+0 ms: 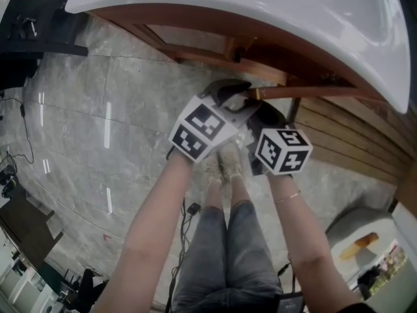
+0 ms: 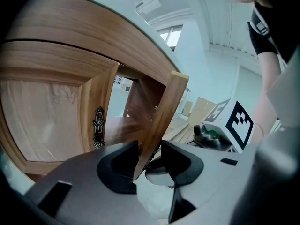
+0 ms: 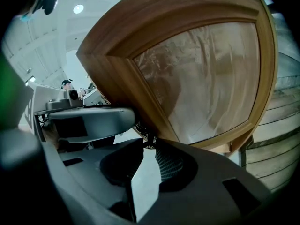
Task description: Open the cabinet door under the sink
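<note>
Straddling the cabinet door (image 2: 166, 107) edge sits left tool (image 2: 150, 149).

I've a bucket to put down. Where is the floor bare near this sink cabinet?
Bare floor lies left of the person's legs, out from the sink. It is crowded at the open door: left gripper clamps its edge, right gripper holds its handle.
</note>
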`<state>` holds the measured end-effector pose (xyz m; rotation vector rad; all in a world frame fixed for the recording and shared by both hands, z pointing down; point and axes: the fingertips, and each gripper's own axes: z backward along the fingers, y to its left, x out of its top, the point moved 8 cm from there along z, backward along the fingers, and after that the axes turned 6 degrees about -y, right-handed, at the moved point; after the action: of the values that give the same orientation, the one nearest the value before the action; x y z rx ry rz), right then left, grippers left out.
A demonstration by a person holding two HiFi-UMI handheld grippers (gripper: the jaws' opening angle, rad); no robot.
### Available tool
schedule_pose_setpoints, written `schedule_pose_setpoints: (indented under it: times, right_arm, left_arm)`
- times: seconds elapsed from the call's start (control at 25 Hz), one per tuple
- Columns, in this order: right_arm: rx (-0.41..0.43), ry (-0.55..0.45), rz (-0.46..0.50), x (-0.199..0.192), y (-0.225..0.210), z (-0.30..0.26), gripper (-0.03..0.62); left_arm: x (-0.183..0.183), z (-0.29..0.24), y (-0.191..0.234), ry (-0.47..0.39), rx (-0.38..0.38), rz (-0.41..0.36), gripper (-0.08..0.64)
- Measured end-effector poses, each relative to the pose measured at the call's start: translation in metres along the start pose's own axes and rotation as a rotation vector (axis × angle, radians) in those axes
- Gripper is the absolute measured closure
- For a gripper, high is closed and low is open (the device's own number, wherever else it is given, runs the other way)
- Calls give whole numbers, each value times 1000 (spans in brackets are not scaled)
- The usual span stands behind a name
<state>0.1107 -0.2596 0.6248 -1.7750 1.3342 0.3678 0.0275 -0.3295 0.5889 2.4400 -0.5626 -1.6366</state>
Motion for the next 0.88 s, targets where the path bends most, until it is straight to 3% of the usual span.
schedule_pose_setpoints:
  times: [0.48, 0.88]
  right_arm:
    - [-66, 13, 23, -22, 4, 26, 503]
    - [-127, 37, -3, -43, 3, 55, 503]
  left_arm:
    - [-15, 10, -29, 2, -21, 11, 405]
    - [-25, 13, -59, 63, -66, 6, 414]
